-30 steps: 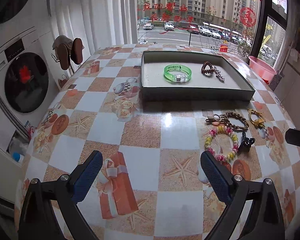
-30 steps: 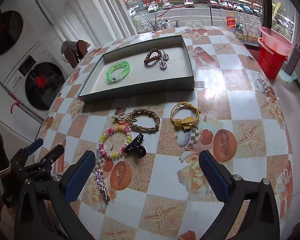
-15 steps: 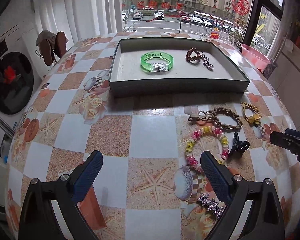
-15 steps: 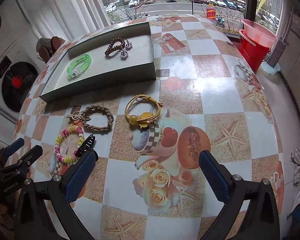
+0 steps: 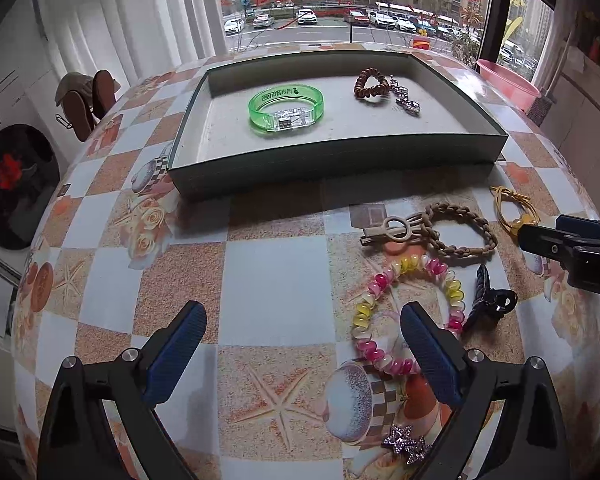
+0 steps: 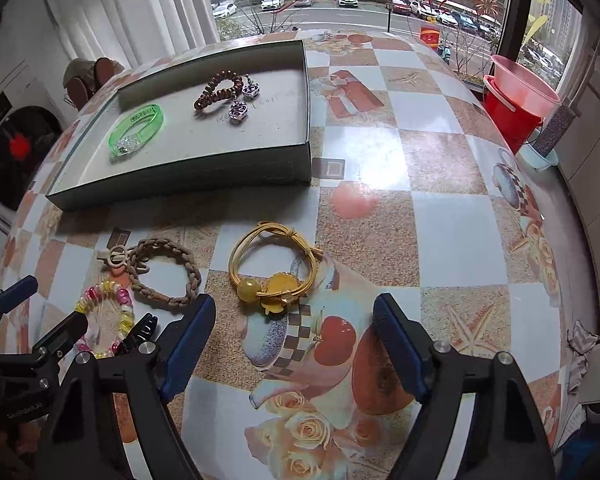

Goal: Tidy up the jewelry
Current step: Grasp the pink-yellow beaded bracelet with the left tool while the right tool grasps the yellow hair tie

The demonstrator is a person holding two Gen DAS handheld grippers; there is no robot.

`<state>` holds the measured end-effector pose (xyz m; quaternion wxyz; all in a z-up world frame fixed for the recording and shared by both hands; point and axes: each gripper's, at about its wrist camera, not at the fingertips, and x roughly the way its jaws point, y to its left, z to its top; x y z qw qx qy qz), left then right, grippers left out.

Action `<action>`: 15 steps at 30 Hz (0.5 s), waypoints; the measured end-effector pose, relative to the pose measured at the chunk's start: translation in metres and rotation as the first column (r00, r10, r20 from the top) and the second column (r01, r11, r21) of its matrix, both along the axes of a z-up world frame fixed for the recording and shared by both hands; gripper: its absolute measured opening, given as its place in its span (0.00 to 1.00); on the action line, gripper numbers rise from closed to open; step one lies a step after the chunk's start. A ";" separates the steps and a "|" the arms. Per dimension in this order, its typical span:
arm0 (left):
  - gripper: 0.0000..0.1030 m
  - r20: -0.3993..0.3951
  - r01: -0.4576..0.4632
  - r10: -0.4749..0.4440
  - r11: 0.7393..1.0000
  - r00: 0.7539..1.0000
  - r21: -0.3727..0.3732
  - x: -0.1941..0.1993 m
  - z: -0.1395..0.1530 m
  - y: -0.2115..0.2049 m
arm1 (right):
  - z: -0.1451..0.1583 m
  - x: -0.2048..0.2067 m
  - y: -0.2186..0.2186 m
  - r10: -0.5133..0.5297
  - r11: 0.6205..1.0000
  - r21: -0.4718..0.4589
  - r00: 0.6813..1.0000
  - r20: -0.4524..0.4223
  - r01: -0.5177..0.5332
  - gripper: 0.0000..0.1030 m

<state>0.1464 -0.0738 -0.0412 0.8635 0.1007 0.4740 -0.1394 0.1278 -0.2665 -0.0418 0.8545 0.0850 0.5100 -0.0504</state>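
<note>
A grey-green tray [image 5: 332,160] [image 6: 180,184] holds a green bangle [image 5: 286,106] [image 6: 136,130] and a brown coil tie with silver charms [image 5: 374,84] [image 6: 216,90]. On the table lie a braided brown bracelet [image 5: 460,230] [image 6: 166,270], a pink-yellow coil bracelet [image 5: 404,312] [image 6: 104,300], a black claw clip [image 5: 488,300] [image 6: 140,332], a yellow hair tie [image 6: 272,264] [image 5: 514,210] and a star clip [image 5: 406,442]. My left gripper [image 5: 302,342] is open, just left of the coil bracelet. My right gripper [image 6: 294,336] is open, just short of the yellow hair tie.
The table has a patterned checked cloth [image 5: 260,280]. Red and pink buckets [image 6: 516,104] stand beyond its right edge. A washing machine [image 5: 8,184] stands to the left. A window is behind the tray.
Both grippers have moved forward and closer to the table. The left has shifted right toward the coil bracelet. The right has closed in on the yellow hair tie. Both stay open.
</note>
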 end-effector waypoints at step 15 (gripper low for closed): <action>0.77 0.001 0.067 -0.067 0.997 0.998 0.024 -0.001 -0.002 -0.021 | -0.005 0.007 0.022 0.068 0.992 -0.109 0.997 0.023 -0.065 0.59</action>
